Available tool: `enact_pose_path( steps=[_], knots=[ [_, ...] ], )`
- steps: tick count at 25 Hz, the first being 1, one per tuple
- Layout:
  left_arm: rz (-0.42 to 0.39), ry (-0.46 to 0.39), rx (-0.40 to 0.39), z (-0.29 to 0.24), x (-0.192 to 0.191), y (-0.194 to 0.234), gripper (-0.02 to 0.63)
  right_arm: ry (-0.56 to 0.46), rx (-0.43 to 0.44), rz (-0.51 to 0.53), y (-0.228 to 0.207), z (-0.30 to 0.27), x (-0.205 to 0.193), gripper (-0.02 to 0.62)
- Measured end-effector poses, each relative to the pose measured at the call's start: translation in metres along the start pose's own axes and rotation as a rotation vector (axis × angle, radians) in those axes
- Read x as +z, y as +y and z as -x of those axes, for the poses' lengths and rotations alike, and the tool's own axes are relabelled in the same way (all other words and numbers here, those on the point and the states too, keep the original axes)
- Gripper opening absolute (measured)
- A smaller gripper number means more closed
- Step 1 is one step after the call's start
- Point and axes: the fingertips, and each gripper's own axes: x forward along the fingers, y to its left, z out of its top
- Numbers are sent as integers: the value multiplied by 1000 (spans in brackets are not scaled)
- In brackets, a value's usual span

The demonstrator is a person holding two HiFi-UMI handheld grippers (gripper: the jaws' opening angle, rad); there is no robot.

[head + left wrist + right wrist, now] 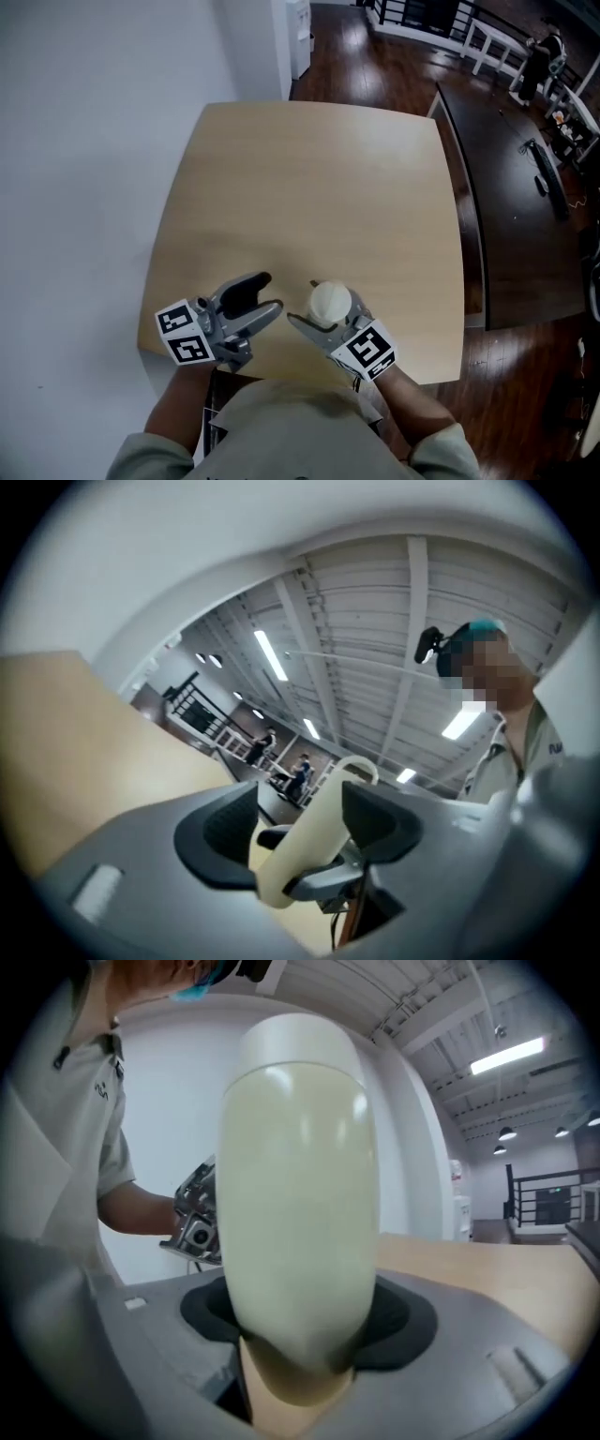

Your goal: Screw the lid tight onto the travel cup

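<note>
the right gripper view, nearest of all, shows what the head view only hints at: the right gripper (325, 317) is clenched on the cream, smooth-sided travel cup (300, 1213), a dark pad pressed to each flank low on its body, the cup standing upright out of the jaws. the paler rounded lid (298, 1042) sits on top of it. behind the cup, this view also catches the person's sleeve and the left gripper (272, 292).

the left gripper view gives the opposite side. its two dark pads stand apart and grip nothing. through the gap the cup shows tilted, just beyond the pads, with a thin loop (361, 764) at its upper end that no other view shows. the head view confirms a gap between the left gripper's tips and the cup.

from above, both grippers hover over the near edge of the pale wooden square table with rounded corners (309, 187), the cup between them seen as a round cream top. the tabletop is otherwise bare. a white wall (84, 141) runs along the left, a dark polished wooden floor (361, 66) lies beyond, and a long dark counter (506, 216) runs along the right. a black railing (422, 11) crosses the far end, and small figures (539, 56) stand by the far end of the counter.

the cup is plain and unmarked, matte cream with a soft sheen.
</note>
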Motion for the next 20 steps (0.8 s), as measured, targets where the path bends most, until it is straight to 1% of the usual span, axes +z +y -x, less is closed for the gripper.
enact_pose_path(
  steps=[4,6,8,10,12,17,20],
  knots=[
    [34,-44,275,24,-21,46,170,2,-98,49,-18,-8,-17,302],
    [61,-58,375,34,-35,65,75,-1,-136,47,-24,-14,-30,302],
    [81,-58,446,42,-47,80,11,-10,-164,39,-30,-21,-40,302],
    [96,-43,495,45,-58,91,3,-12,-179,37,-36,-29,-49,302],
    [107,-21,525,46,-68,96,3,5,-186,39,-39,-36,-62,301],
    [122,38,559,47,-88,99,3,59,-195,15,-39,-52,-99,301],
    [134,56,576,43,-94,105,3,85,-198,26,-46,-59,-111,301]
  ],
)
